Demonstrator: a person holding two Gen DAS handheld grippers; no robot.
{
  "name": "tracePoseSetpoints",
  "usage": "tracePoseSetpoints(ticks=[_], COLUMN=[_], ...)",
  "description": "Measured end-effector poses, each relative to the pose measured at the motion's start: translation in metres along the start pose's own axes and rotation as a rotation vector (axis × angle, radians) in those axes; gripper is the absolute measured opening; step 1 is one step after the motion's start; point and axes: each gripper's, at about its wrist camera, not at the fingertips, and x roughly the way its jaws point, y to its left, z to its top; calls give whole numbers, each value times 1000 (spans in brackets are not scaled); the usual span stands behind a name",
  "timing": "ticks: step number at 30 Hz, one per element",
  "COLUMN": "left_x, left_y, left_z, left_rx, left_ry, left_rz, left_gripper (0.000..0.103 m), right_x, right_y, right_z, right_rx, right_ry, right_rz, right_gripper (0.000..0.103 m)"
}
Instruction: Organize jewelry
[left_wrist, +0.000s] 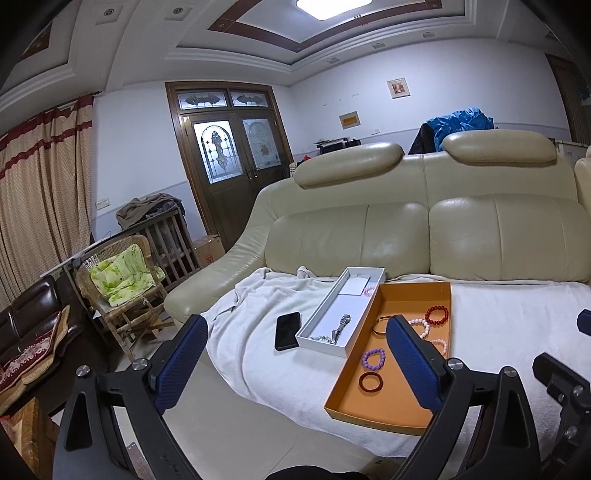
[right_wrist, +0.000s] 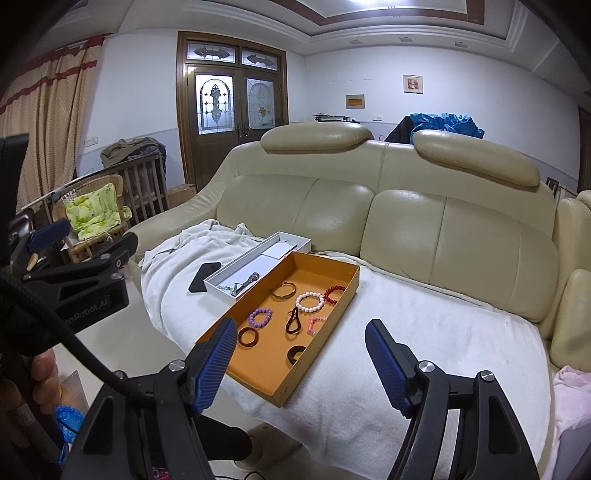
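Orange tray (right_wrist: 334, 306) bracelets partly behind left claw (left_wrist: 295, 354), both claws (right_wrist: 301, 365) agape, empty.

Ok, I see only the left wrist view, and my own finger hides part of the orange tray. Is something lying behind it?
Observer: Yes, a black loop lies in the orange tray, between the purple bracelet and the pink bracelet.
Operator: Anything more at the near end?
Observer: A black ring lies flat there, close to the tray's right wall.
Operator: And is the right gripper holding something?
Observer: No, the right gripper is open and empty, pointing at the tray.
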Motion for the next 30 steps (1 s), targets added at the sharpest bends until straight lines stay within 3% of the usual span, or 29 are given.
tracePoseSetpoints(ticks=[30], left_x=[-19], left_y=[34], left_z=[-5], left_rx=[-33], left_ry=[-14], left_rz=[30], left_gripper=[98], right_x=[-25], right_y=[32], right_z=[7], right_rx=[-33], right_ry=[-35], right_rz=[10], right_gripper=[76])
